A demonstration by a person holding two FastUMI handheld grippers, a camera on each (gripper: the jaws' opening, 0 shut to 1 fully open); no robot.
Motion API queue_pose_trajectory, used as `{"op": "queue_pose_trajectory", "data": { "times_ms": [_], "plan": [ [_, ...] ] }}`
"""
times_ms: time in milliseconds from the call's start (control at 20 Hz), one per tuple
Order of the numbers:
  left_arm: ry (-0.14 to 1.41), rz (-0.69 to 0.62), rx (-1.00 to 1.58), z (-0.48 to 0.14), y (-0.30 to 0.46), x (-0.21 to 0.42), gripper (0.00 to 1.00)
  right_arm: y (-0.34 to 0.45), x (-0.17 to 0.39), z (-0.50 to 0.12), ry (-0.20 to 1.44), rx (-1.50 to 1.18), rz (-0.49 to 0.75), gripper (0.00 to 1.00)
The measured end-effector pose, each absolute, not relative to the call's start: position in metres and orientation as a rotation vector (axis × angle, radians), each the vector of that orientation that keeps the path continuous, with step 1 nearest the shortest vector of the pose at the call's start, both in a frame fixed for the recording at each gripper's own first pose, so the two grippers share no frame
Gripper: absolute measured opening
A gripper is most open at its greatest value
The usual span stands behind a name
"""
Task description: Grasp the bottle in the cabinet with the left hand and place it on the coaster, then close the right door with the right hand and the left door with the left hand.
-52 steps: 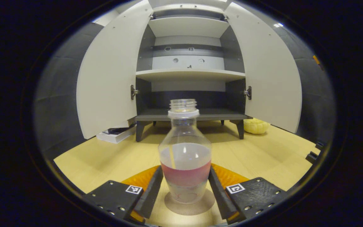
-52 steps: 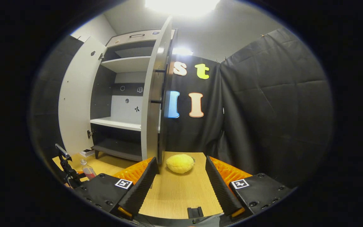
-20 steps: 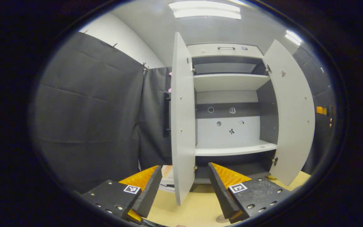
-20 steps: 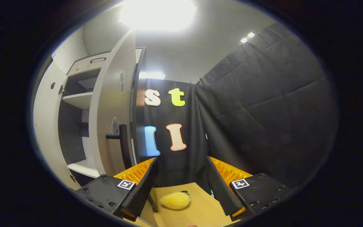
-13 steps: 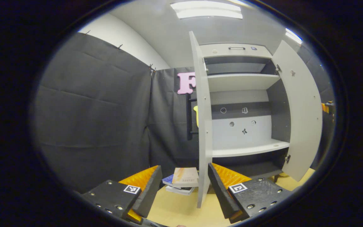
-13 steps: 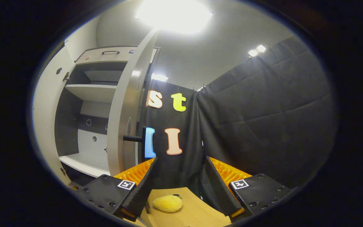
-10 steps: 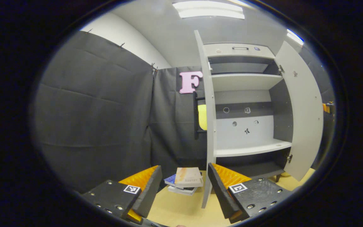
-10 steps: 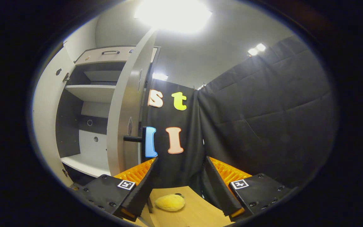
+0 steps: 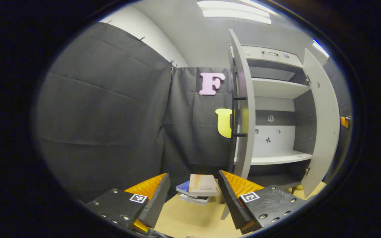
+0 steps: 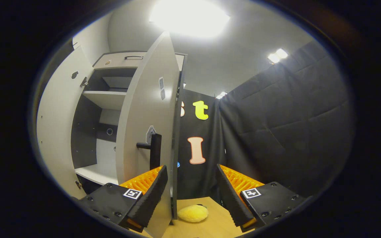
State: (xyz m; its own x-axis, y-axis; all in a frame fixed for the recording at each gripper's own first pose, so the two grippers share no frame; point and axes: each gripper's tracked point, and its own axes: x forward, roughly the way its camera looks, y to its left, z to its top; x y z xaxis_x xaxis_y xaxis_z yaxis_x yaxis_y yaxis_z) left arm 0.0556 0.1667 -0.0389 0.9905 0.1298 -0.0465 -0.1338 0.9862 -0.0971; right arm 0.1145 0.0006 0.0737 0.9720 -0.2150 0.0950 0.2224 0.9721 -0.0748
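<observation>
The grey cabinet stands with both doors open. In the left gripper view its left door is nearly edge-on, the outer face with the black handle just showing. My left gripper is open and holds nothing, low and short of that door's edge. In the right gripper view the right door shows its outer face and black handle. My right gripper is open, with the door's free edge standing between its fingers, close to the left fingertip. The left door stands beyond.
A small stack of books lies on the wooden table left of the cabinet. A yellow plush thing lies on the table just right of the right door. Black cloth walls close in behind and beside the cabinet.
The left gripper has let go of the bottle, risen and swung left to the left door's outer side. The right gripper has come closer to the right door's outer face and edge.
</observation>
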Motion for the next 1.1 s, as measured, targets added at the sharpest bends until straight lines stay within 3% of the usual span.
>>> {"op": "queue_pose_trajectory", "data": {
  "times_ms": [650,1000,1050,1100],
  "plan": [
    [0.053,0.176,-0.114,-0.044,0.193,0.059,0.93,0.089,0.154,0.075,-0.104,-0.106,-0.041,0.95],
    [0.05,0.153,-0.091,-0.039,0.193,0.065,0.93,0.084,0.155,0.06,-0.057,-0.094,-0.021,0.97],
    [0.041,0.152,-0.082,-0.036,0.193,0.066,0.86,0.08,0.152,0.057,-0.05,-0.084,-0.022,0.97],
    [0.034,0.151,-0.074,-0.032,0.193,0.067,0.86,0.072,0.149,0.054,-0.044,-0.079,-0.031,0.97]
  ]
}}
